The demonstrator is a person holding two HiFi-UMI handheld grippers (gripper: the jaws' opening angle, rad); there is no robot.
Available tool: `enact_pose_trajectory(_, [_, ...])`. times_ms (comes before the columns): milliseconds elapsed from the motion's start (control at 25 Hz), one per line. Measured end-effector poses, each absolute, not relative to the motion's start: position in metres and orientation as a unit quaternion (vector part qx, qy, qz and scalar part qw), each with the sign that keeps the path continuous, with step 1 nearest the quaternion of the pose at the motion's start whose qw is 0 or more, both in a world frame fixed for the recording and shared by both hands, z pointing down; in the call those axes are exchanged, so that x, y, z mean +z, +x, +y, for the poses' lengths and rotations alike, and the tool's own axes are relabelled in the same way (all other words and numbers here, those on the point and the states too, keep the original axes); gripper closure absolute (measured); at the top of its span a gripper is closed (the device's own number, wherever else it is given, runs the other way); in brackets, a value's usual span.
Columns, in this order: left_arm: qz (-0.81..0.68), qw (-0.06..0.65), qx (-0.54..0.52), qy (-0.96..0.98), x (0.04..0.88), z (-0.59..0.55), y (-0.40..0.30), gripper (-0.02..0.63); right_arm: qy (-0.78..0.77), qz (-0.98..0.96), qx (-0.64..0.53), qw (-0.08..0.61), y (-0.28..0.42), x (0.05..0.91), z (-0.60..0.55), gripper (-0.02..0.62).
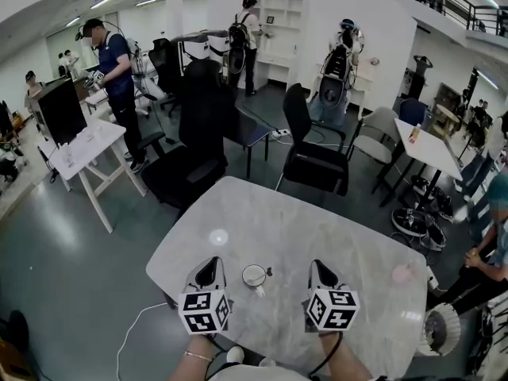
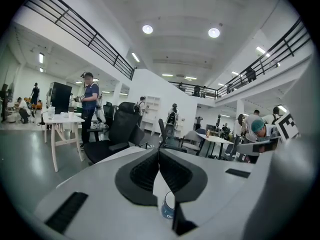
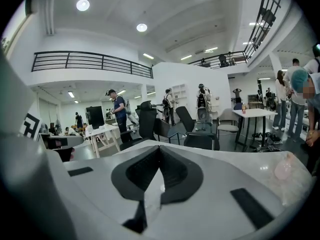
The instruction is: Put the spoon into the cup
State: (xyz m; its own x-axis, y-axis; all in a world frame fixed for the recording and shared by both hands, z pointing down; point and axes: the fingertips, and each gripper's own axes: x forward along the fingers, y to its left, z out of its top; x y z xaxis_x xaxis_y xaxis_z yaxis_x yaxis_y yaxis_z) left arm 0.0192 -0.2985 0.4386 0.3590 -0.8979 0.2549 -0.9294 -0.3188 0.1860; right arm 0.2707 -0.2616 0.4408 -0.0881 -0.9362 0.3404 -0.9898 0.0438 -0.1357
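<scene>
A white cup (image 1: pixel 255 276) stands on the pale marble table (image 1: pixel 302 221), near its front edge and between my two grippers. A short dark handle, apparently the spoon (image 1: pixel 268 273), sticks out over the cup's right rim. My left gripper (image 1: pixel 209 264) hovers just left of the cup, with its jaws shut tip to tip and nothing between them (image 2: pixel 159 152). Below those jaws the cup (image 2: pixel 168 207) shows a blue pattern. My right gripper (image 1: pixel 317 265) hovers to the cup's right, also shut and empty (image 3: pixel 160 150). Neither gripper touches the cup.
A small pink object (image 1: pixel 402 274) lies on the table at the right. Black chairs (image 1: pixel 316 161) stand along the far edge, with a high-backed one (image 1: pixel 190 153) at the far left. A seated person (image 1: pixel 488 252) is close to the table's right end. Other people stand further back.
</scene>
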Motion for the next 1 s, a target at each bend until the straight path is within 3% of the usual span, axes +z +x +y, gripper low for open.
enact_pose_trajectory(1000, [-0.565,0.144,0.058,0.810,0.433,-0.303,0.021,0.588,0.676,-0.715,0.157,0.080,0.274,0.428,-0.268,0.565])
